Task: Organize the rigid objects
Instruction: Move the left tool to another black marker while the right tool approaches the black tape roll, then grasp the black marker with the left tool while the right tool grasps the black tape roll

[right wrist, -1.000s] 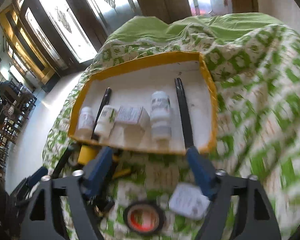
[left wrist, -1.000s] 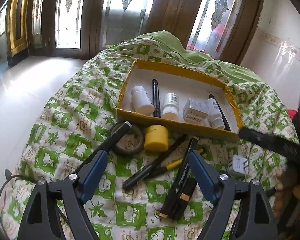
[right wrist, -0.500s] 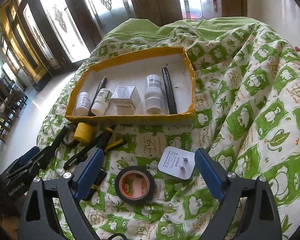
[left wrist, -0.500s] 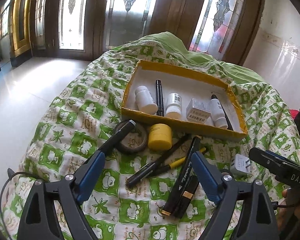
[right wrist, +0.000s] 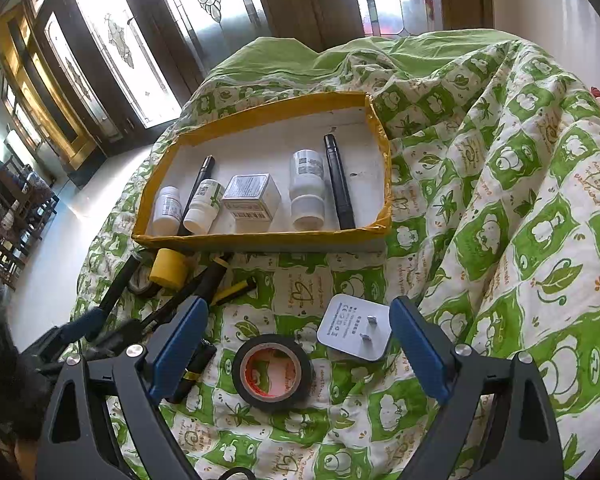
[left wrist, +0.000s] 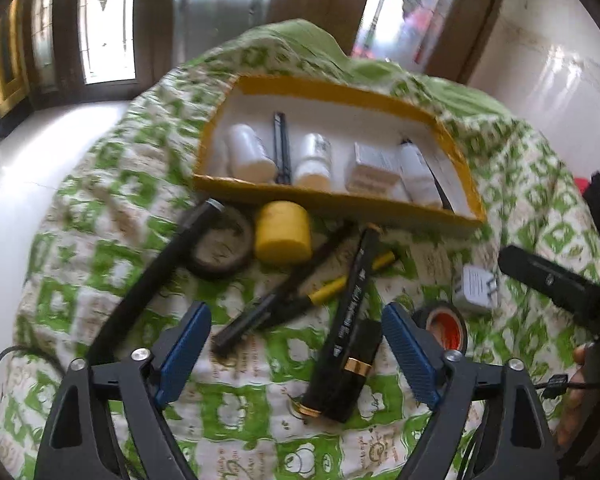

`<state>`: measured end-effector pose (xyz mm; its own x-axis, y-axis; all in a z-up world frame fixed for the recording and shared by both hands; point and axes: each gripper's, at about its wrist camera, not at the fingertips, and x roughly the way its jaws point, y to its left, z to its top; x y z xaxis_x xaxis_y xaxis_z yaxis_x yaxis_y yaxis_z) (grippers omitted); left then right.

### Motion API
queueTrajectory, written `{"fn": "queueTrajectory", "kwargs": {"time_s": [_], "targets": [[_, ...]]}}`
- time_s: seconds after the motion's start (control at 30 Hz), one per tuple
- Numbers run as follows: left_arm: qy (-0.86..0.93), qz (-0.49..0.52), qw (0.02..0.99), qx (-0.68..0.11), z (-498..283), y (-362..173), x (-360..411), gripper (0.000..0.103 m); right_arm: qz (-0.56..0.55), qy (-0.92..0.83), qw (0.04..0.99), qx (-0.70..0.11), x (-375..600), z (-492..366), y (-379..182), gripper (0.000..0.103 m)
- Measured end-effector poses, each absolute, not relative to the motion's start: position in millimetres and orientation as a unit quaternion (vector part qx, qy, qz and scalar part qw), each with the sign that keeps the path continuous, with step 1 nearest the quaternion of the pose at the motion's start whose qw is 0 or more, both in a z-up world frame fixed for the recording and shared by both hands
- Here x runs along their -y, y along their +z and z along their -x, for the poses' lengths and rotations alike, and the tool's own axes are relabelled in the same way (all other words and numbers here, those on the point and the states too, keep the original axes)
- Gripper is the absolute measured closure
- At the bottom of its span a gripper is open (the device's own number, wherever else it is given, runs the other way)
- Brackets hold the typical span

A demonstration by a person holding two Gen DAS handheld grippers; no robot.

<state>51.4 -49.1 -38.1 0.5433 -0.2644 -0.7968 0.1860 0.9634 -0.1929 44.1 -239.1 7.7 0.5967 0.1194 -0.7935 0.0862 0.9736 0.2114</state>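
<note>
**Crowded pens, soft quilt: where a grab could slip**

Plainly, both tools are empty. The left hand-held gripper (left wrist: pixel 296 340) stands with its jaws spread, though they have just been closing a little, and nothing is pinched: the black marker (left wrist: pixel 350 312) and a stubby black tube with gold bands (left wrist: pixel 346 380) lie between the blue pads at the lower middle of the left view, untouched. The right hand-held gripper (right wrist: pixel 298 344) is likewise spread wide and holds nothing, with the roll of black tape (right wrist: pixel 273 372) and the white plug adapter (right wrist: pixel 355 327) lying between its fingers at the lower middle of the right view.

The likeliest trouble on the left is a double catch. The marker leans on the tube, and a black pen (left wrist: pixel 284 292) and a yellow-tipped pen (left wrist: pixel 340 282) cross just above them, so closing jaws could take two things or flick one aside.

On the right, tape and adapter lie just beside each other; a careless close could clip both.

The quilt (right wrist: pixel 500 208) is soft and rumpled, so things may sink or roll.

Further up, the yellow-rimmed box (right wrist: pixel 260 114) already holds bottles, a carton and pens in a row; a drop there could topple them. The yellow cap (left wrist: pixel 284 232) and a second tape ring (left wrist: pixel 220 246) wait just below its front wall.
</note>
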Motion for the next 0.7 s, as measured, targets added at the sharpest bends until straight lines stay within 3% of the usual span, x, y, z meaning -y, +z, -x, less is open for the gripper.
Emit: {"fn": "queueTrajectory", "kwargs": {"time_s": [0.1,0.27,0.33,0.37,0.43,0.53,0.6,0.7], "targets": [[-0.141,0.034,0.867,-0.477,-59.7,-45.8,57.8,0.035,-0.116,0.011,0.885,-0.450,238.4,-44.4,7.0,0.011],[-0.164,-0.004,0.856,-0.490,-65.5,-55.9,82.2,0.049,-0.116,0.013,0.884,-0.453,237.5,-45.4,5.5,0.011],[-0.178,-0.018,0.847,-0.501,-66.4,-62.7,91.1,0.066,-0.115,0.015,0.882,-0.458,236.2,-46.4,4.1,0.011],[-0.183,-0.021,0.845,-0.502,-66.8,-63.7,94.1,0.069,-0.112,0.016,0.880,-0.462,235.0,-46.8,2.9,0.011],[-0.185,-0.016,0.845,-0.501,-67.6,-63.0,94.0,0.084,-0.107,0.021,0.876,-0.470,232.6,-47.7,0.4,0.011],[-0.165,-0.004,0.849,-0.503,-68.7,-62.2,83.3,0.088,-0.100,0.047,0.864,-0.492,224.0,-48.7,-6.1,0.016],[-0.155,0.022,0.849,-0.504,-67.0,-60.0,69.7,0.088,-0.100,0.064,0.854,-0.507,219.6,-50.2,-11.0,0.032],[-0.154,0.058,0.852,-0.496,-62.6,-51.1,53.0,0.088,-0.100,0.082,0.830,-0.542,213.2,-52.6,-24.5,0.036]]}}
